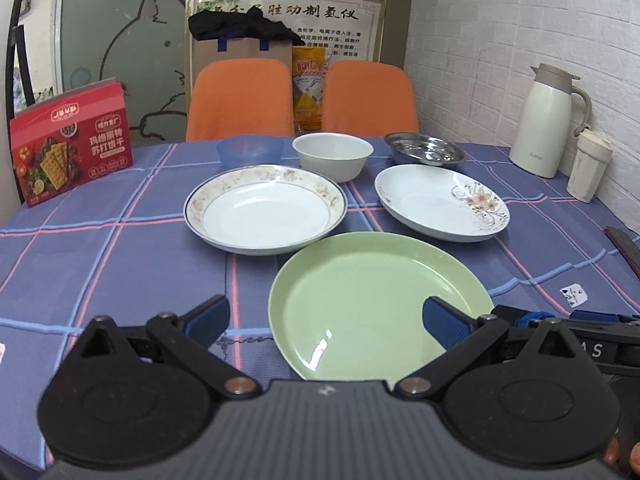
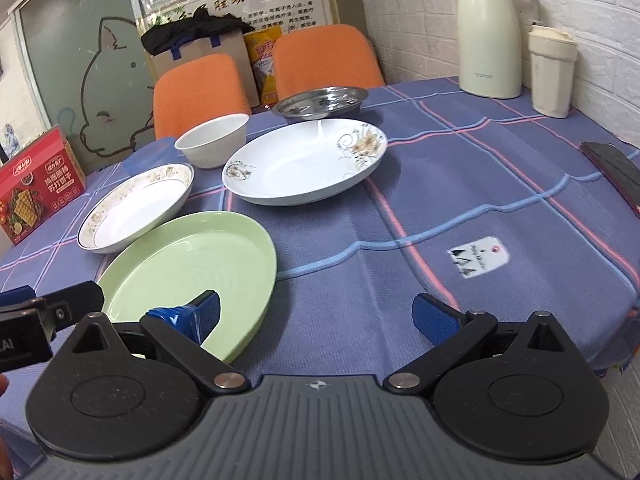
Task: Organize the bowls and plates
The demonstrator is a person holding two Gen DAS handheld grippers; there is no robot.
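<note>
Both tools idle low over the desk (image 1: 100,240), fingers spread apart, gripping nothing. Left tool (image 1: 326,322) straddles the near rim of the green plate (image 1: 372,300); right tool (image 2: 316,314) sits just beside that plate, its left finger over the rim. Behind: gold-rimmed plate (image 1: 264,210) touching the green one, flower plate (image 1: 440,202) apart. Far row (left to right): blue bowl (image 1: 250,150), white bowl (image 1: 332,156), steel dish (image 1: 424,150).

Both wrist views look forward, low over the worktop (image 1: 120,248). The left faces the chairs; the right sits further right. Both share the green plate (image 1: 372,296) (image 2: 192,260).
</note>
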